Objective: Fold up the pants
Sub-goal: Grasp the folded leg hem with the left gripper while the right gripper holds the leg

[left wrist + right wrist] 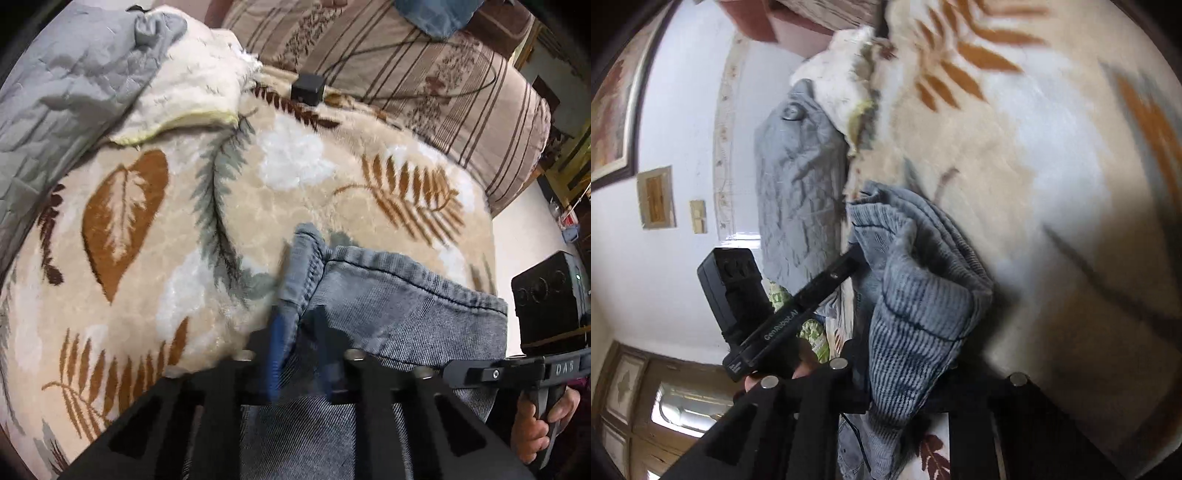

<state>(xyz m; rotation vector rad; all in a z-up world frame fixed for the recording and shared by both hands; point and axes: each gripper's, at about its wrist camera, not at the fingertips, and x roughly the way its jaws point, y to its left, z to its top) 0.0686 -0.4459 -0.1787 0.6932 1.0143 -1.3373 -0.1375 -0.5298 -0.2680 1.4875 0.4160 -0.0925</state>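
The bed point(369, 229) is covered by a plush cream blanket point(155, 258) patterned with brown leaves, orange ferns and grey-green fronds. On it lie the grey-blue denim pants point(399, 306), bunched at the near edge, their hem raised off the pile. At the left, a grey quilted cover point(66, 92) with a white fleecy underside is heaped on the blanket. Farther back, a small black box point(308, 89) with a cable sits where the blanket meets a striped floral bedspread point(443, 74).
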